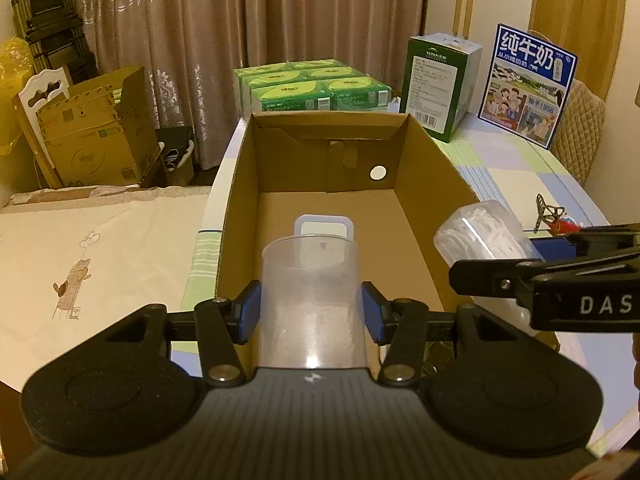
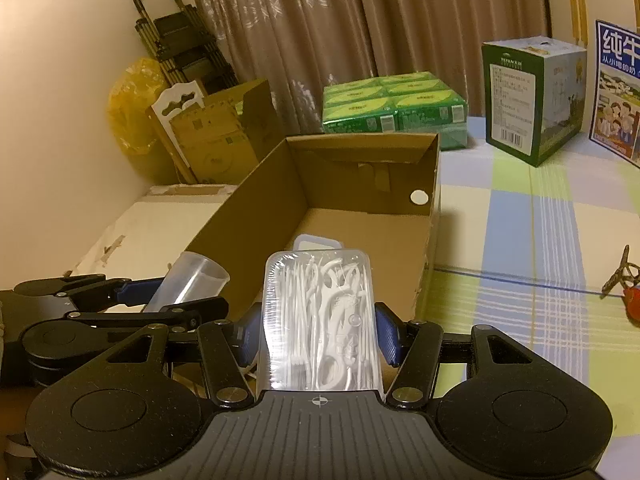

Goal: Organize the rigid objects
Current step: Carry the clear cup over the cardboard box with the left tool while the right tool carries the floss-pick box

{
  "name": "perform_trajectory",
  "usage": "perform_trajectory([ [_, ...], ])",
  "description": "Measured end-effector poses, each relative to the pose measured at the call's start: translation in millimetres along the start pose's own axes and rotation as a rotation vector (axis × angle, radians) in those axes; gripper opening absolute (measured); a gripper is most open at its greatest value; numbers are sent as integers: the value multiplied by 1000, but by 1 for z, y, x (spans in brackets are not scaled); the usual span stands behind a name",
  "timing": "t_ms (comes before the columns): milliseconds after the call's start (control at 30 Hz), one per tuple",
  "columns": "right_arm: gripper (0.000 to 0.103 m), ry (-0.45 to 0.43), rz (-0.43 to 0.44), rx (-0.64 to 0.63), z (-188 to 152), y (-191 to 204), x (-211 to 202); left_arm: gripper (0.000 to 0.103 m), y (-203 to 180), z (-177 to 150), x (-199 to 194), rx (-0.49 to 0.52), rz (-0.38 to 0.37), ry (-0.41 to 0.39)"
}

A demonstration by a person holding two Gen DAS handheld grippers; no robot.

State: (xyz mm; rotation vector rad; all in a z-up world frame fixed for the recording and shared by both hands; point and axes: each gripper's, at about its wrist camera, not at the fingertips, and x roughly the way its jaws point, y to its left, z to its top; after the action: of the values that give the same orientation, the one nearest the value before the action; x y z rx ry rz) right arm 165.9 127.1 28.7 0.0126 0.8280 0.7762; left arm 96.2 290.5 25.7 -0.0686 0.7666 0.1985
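My left gripper (image 1: 311,312) is shut on a clear plastic cup (image 1: 312,300), held over the near end of an open cardboard box (image 1: 424,160). A white plastic piece (image 1: 323,226) shows just past the cup's rim, inside the box. My right gripper (image 2: 320,334) is shut on a clear case of white floss picks (image 2: 320,320), also at the near edge of the cardboard box (image 2: 256,192). In the left wrist view the floss case (image 1: 478,236) hangs over the box's right wall. In the right wrist view the cup (image 2: 188,280) sits to the left in the other gripper.
Green tissue packs (image 1: 312,88) and a green carton (image 1: 438,84) stand behind the box, with a blue milk box (image 1: 528,84) at the right. Keys with a red tag (image 2: 626,284) lie on the checked tablecloth (image 2: 520,240). A white surface (image 1: 88,264) and cardboard boxes (image 1: 92,132) are to the left.
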Motion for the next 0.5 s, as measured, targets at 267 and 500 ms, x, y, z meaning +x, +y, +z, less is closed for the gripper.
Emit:
perform_trajectory([
  [267,54,4,-7,8,-1,0,3,47,-2,1,5,13,-8,11],
  [500,54,4,-12,21,-3,-3,4,48,-2,1,11,29,-10,40],
])
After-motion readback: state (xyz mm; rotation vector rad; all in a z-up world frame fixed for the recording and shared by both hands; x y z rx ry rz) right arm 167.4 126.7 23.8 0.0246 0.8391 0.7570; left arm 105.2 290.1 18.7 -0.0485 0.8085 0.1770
